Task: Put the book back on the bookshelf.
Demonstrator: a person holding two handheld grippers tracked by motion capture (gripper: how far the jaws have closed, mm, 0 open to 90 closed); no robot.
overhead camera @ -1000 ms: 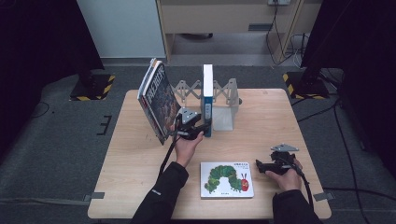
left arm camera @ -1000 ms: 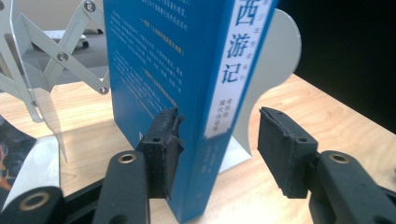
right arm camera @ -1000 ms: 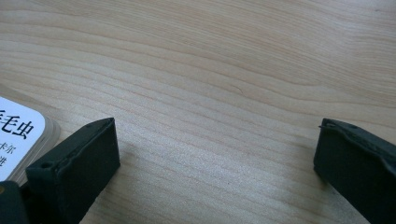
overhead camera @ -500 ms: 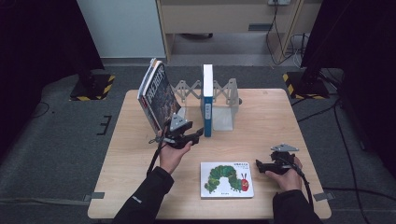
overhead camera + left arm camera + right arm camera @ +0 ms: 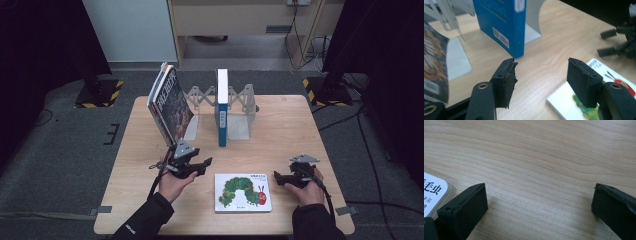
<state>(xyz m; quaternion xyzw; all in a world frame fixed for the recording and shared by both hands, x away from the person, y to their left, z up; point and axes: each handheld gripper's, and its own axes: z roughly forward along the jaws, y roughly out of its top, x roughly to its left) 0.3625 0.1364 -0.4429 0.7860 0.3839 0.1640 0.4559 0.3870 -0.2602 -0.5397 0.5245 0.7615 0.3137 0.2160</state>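
A white picture book [image 5: 243,192] with a green caterpillar lies flat near the table's front. My left gripper [image 5: 205,164] hovers just left of it, open and empty, jaws pointing right. The left gripper view has its jaws [image 5: 540,67] wide apart, with the picture book [image 5: 574,102] at lower right and an upright blue book [image 5: 501,25] ahead. My right gripper [image 5: 277,179] rests right of the picture book, open, pointing at it. Between its jaws [image 5: 540,195] is bare wood, and the book's corner [image 5: 434,192] lies beside one jaw.
The blue book [image 5: 222,107] stands in a grey metal book rack [image 5: 240,125] at the table's back. A dark-covered book [image 5: 170,105] leans against the rack's left bookend. The wooden table [image 5: 300,130] is bare on its right side.
My left gripper has drawn back from the foot of the blue book toward the table's front. The right gripper and the books have stayed put.
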